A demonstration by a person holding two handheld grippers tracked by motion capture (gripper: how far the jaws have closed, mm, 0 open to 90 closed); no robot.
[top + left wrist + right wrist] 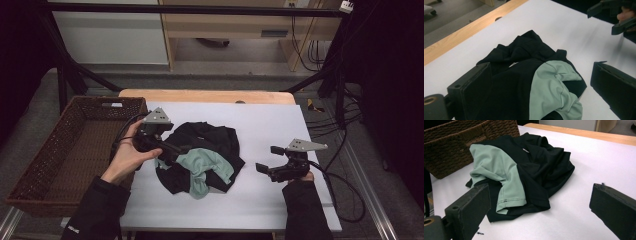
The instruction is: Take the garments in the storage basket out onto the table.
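A crumpled black garment with a mint-green panel (202, 157) lies in a heap mid-table on the white sheet. My left gripper (176, 150) is at the heap's left edge, open. In the left gripper view its wide-apart jaws straddle the garment (524, 82), and the cloth lies between them. My right gripper (266, 160) hovers open over bare sheet, a short way right of the heap. In the right gripper view the garment (524, 167) lies ahead and to the left, beyond the spread jaws. The right gripper (614, 15) also appears far off in the left gripper view.
A brown wicker basket (75, 107) sits at the table's left, close behind my left hand, and its wall (454, 150) rises just past the garment. The white sheet (270, 120) covers a wooden tabletop (210, 95). Cables trail off the right side.
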